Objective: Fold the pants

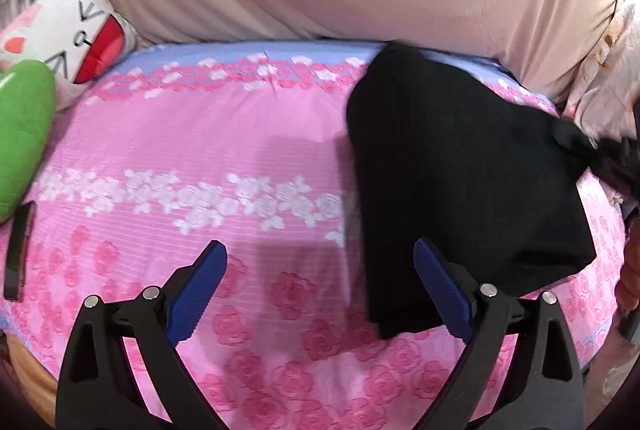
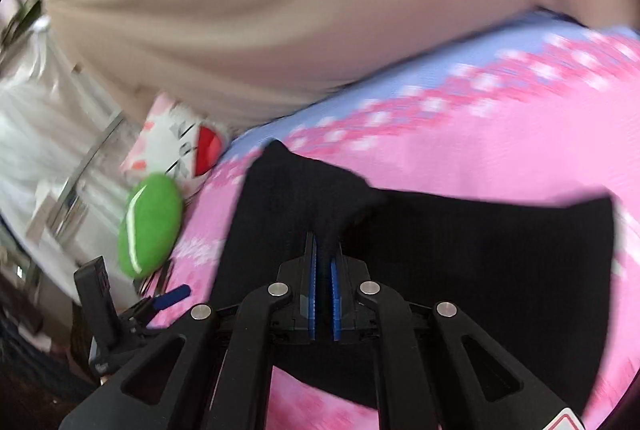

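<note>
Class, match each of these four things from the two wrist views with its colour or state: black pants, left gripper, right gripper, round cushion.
Things:
1. black pants
2. left gripper
3. right gripper
4. round cushion

States:
A. green, at the edge of the pink floral bedspread
B. open, nothing between its fingers
C. shut on a pinch of dark fabric
D. partly folded, one end lifted off the bedspread

Pairs: 1-D, 2-B, 3-C, 4-A
</note>
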A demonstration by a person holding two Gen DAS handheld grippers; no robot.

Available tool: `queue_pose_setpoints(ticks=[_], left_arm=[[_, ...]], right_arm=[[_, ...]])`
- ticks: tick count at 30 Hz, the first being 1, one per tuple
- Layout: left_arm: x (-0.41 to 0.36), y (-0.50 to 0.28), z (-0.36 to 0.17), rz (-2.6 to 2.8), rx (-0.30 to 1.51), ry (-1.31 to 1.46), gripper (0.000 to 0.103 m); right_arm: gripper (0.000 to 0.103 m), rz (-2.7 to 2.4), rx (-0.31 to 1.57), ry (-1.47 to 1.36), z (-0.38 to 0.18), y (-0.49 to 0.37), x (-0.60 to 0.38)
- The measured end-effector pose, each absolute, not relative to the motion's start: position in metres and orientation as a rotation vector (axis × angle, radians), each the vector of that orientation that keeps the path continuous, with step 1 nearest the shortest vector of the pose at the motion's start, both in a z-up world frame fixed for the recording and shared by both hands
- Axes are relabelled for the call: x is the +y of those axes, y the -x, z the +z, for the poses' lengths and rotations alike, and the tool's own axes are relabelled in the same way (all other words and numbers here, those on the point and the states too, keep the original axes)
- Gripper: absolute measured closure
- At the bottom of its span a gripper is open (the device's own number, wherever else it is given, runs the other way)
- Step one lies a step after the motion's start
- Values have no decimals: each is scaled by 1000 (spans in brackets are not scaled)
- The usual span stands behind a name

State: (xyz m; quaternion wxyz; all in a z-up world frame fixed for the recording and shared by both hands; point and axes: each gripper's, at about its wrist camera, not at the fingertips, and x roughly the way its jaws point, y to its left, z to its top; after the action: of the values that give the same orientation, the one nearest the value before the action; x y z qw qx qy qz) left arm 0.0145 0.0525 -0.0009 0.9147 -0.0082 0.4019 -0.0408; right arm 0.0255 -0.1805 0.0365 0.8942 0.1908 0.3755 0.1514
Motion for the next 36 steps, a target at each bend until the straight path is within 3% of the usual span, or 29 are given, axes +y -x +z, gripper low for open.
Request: queue_pose_setpoints(ticks=[4,9,11,13,23,30,32,36], left_arm=[[61,-6,-2,-71,822,-20,7],[71,-20,-23,-18,851,-66,7],[76,-27,-31,-1,853,-80,7],[79,-37,-40,-3,866,-84,7],[45,-42,-49,-224,843,-116,7],[23,-73,-65,-208,874,-131,7],[26,-77,-65,-173,860,-119,15],[54,-63,-48,-260,880,42,15]], right_arm=[[97,529,825,-301,43,-75,-96],[91,441,979,-89,-4,-101,-49],[59,382,983,-143,-10,-97,-76],[48,367,975,-152,-11,-92,-91],[48,425,1121,-103,-46,-102,-82],[48,477,1100,-182,-23,-107,-95],[48,481,1138,-164,-27,-118,-90],[39,480,1246,-128,-45,-142,-76]])
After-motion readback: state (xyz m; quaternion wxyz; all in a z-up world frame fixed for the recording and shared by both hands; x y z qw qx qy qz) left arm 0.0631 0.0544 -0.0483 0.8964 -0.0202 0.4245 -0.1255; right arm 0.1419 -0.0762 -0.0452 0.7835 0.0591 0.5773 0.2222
